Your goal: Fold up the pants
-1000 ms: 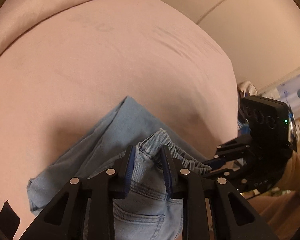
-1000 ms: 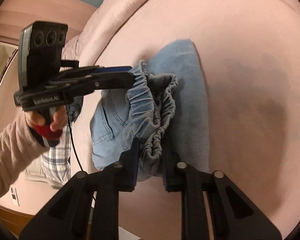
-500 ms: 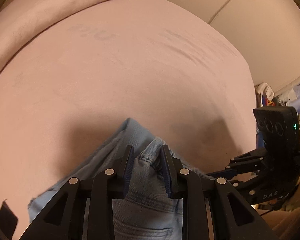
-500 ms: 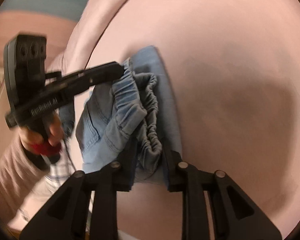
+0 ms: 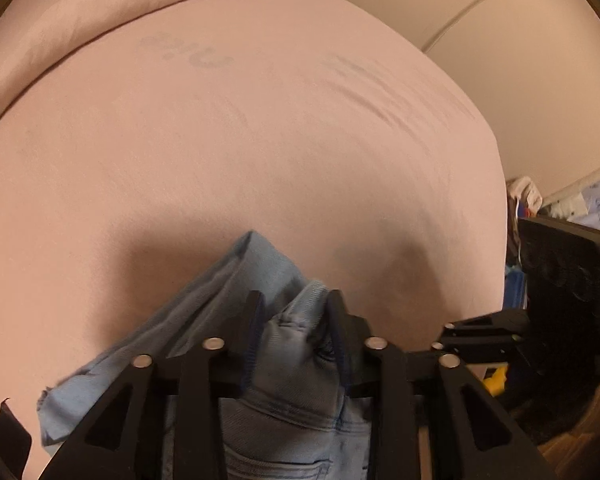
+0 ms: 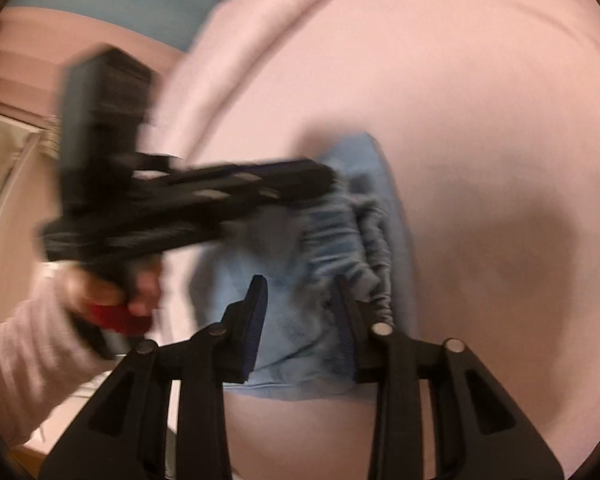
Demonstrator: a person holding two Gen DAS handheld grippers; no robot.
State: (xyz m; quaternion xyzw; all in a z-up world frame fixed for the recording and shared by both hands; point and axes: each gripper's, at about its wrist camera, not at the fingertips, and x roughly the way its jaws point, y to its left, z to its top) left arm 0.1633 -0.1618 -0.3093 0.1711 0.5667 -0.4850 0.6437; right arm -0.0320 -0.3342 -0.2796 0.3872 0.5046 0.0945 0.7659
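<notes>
Light blue denim pants lie folded in a bundle on the pink bed sheet. My left gripper points steeply down at one end of the waistband. Its jaws are opening, and a fold of denim sits loosely between them. In the blurred right wrist view the pants lie under my right gripper, near the gathered elastic waistband. Its jaws are opening too, and the cloth between them is not pinched. The left gripper reaches in from the left over the bundle. The right gripper's fingers show at the right edge.
The pink sheet stretches wide beyond the pants. A rolled pink cover lies along the far side. A wall with a white cable and some clutter stand past the bed's right edge. A person's hand and light sleeve hold the left gripper.
Both grippers' jaws have widened around the waistband, and the denim now rests slack on the sheet. The right wrist view has swung and blurred. The left gripper sank slightly earlier and now holds still.
</notes>
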